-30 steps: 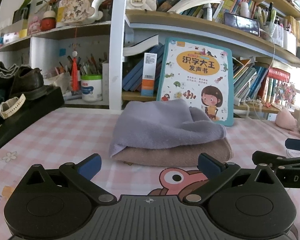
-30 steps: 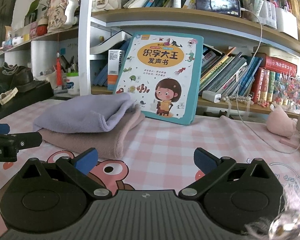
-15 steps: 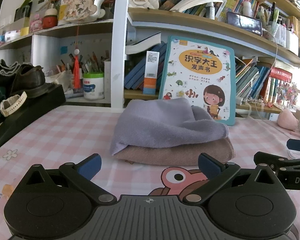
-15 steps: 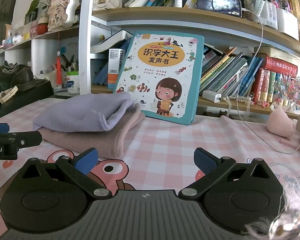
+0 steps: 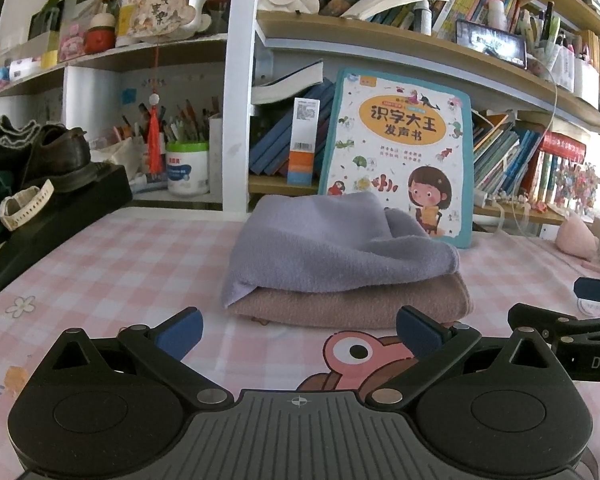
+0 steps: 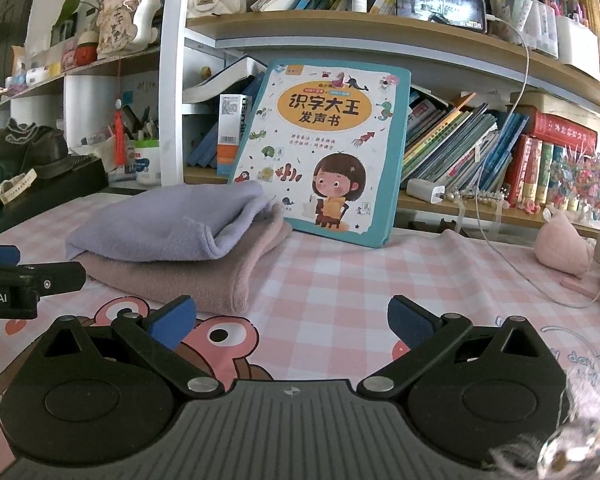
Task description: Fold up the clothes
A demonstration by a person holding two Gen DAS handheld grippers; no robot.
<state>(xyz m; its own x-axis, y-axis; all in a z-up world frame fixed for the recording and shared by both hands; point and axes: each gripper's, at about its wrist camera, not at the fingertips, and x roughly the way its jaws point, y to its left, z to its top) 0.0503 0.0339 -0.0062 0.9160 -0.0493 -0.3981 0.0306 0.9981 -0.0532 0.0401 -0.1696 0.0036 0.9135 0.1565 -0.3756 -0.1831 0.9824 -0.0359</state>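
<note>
I keep both the left gripper and the right gripper empty, fingers apart. The purple cloth lies folded on the pink cloth near the surface's back edge, so folding looks finished.

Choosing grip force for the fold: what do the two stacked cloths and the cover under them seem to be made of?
Lilac cloth: soft fleece or microfibre, judging by its matte nap and stitched hem. Pink cloth beneath: thicker plush, fuzzy with a rounded fold. Checked table cover: smooth printed sheet, faintly glossy, possibly vinyl or coated fabric.
</note>
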